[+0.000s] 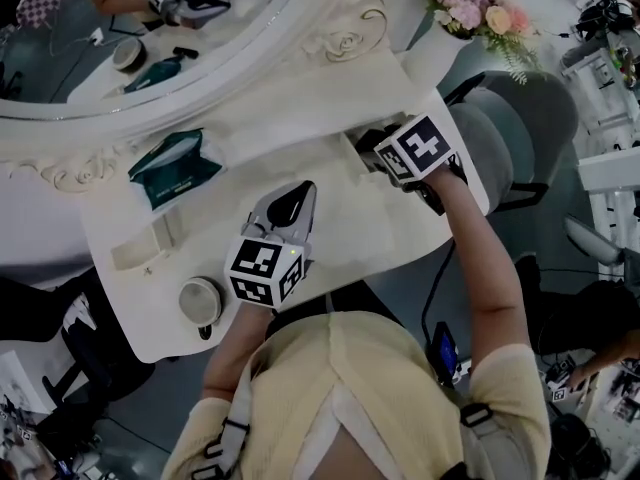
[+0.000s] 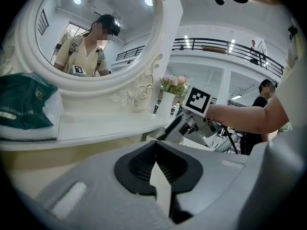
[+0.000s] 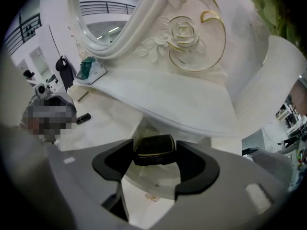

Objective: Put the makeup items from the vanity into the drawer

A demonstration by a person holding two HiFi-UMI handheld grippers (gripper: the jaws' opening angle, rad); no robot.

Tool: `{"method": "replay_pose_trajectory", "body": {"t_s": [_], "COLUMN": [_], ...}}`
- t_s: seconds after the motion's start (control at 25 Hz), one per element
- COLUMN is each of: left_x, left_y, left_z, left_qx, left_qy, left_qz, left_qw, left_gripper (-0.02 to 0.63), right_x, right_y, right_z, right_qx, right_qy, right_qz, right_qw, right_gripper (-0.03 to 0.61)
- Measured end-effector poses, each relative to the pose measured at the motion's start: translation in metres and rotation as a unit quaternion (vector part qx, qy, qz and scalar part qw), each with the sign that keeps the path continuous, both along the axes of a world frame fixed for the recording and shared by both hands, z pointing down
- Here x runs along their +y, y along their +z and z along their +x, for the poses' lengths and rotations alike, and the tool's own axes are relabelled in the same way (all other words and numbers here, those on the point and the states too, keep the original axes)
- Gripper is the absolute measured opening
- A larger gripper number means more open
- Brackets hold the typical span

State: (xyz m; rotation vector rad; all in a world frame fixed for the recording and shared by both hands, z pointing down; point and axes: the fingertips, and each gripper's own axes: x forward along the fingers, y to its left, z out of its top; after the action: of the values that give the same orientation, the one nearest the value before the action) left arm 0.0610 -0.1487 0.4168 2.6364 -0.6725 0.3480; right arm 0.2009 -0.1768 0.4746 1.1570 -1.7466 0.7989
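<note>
My right gripper [image 3: 154, 161] is shut on a black compact with a gold rim [image 3: 153, 150]. It holds the compact over the open drawer [image 3: 165, 186] under the vanity top, where a small gold item [image 3: 152, 198] lies. In the head view the right gripper [image 1: 378, 150] is at the vanity's right end. My left gripper [image 1: 298, 196] hovers over the middle of the tabletop, shut and holding nothing, with its pads meeting in the left gripper view [image 2: 156, 166]. A round silver compact [image 1: 200, 299] sits near the front left edge. A small black tube [image 3: 83, 118] lies on the top.
A teal packet [image 1: 175, 168] lies on the raised shelf below the oval mirror [image 1: 150, 38]. Pink flowers [image 1: 470, 8] stand at the back right. A grey chair [image 1: 520, 128] is beside the vanity's right end. Other people and equipment stand around.
</note>
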Motion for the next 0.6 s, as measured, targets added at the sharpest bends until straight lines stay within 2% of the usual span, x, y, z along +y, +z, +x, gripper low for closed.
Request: {"method": "replay_pose_trajectory", "body": {"t_s": [0.08, 0.12, 0.16, 0.2, 0.28, 0.4, 0.6], "left_x": [0.0, 0.001, 0.001, 0.001, 0.002, 0.003, 0.001], "left_y": [-0.001, -0.001, -0.001, -0.002, -0.002, -0.003, -0.003], "left_z": [-0.001, -0.001, -0.001, -0.002, -0.003, -0.006, -0.014], "left_qx": [0.0, 0.0, 0.001, 0.001, 0.002, 0.002, -0.001], "left_qy": [0.0, -0.001, -0.001, -0.002, -0.003, -0.005, -0.014], "left_qz": [0.001, 0.001, 0.002, 0.002, 0.003, 0.004, 0.003], "left_qw": [1.0, 1.0, 1.0, 1.0, 1.0, 1.0, 0.9999], "left_gripper": [-0.002, -0.002, -0.002, -0.002, -0.002, -0.002, -0.002], "right_x": [-0.001, -0.003, -0.004, -0.005, -0.003, 0.001, -0.001], "right_y": [0.001, 0.001, 0.002, 0.004, 0.01, 0.016, 0.006], "right_z": [0.006, 0.012, 0.017, 0.021, 0.022, 0.02, 0.02], "right_qx": [0.028, 0.048, 0.067, 0.078, 0.078, 0.061, 0.048], "right_qy": [-0.011, -0.014, -0.016, -0.02, -0.028, -0.029, -0.018], "right_qz": [-0.013, -0.013, -0.014, -0.017, -0.028, -0.036, -0.003], "right_qw": [0.999, 0.999, 0.998, 0.997, 0.996, 0.997, 0.999], "right_gripper": [0.26, 0.153, 0.103, 0.084, 0.058, 0.06, 0.067]}}
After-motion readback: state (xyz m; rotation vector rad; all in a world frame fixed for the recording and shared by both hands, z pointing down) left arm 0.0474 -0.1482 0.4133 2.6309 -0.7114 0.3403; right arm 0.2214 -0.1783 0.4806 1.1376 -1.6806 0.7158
